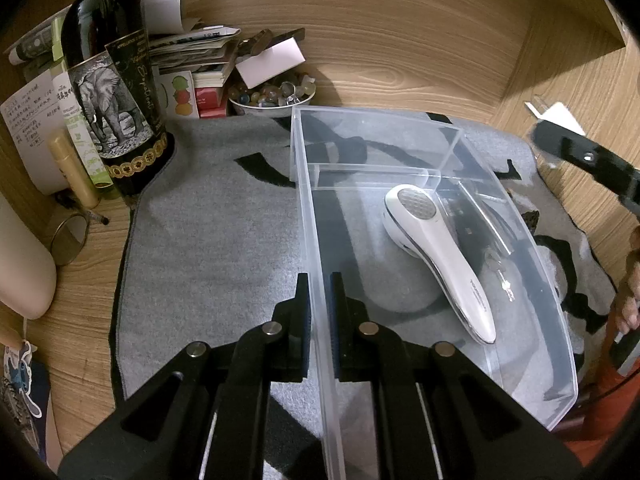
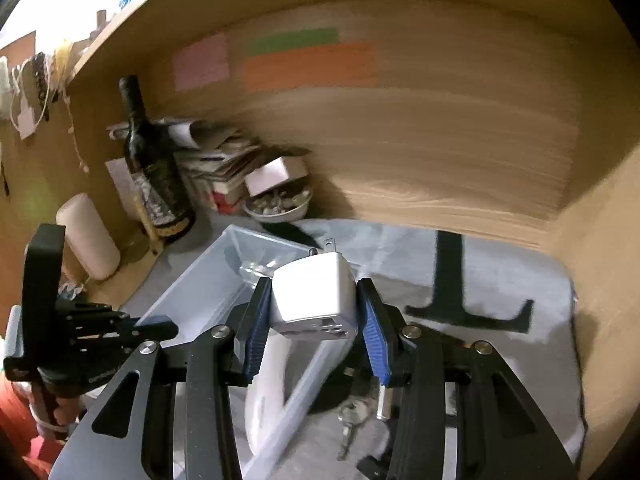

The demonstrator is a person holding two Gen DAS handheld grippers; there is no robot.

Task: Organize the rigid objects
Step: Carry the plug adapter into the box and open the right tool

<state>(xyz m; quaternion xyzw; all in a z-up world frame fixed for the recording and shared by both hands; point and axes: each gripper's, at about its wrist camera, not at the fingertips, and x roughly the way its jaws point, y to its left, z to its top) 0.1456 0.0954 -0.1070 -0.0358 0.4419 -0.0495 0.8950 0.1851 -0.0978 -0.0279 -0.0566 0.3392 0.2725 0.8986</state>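
A clear plastic organizer box (image 1: 560,344) with dividers sits on a grey mat (image 1: 216,240). My left gripper (image 1: 319,284) is shut on the box's left wall. Inside lie a white handheld fabric shaver (image 1: 436,256), a dark flat item and keys (image 1: 502,276). My right gripper (image 2: 314,304) is shut on a white plug adapter (image 2: 316,296) and holds it above the box (image 2: 192,288). The shaver (image 2: 264,392) and keys (image 2: 352,420) show below it. The right gripper's fingers (image 1: 588,160) show at the right edge of the left wrist view.
A dark wine bottle (image 1: 108,92), a bowl of stones (image 1: 272,94), stacked papers (image 1: 196,48) and a cream tube (image 1: 76,168) stand at the back left of the wooden alcove. A small mirror (image 1: 70,238) lies left of the mat. Wooden walls close in behind and right.
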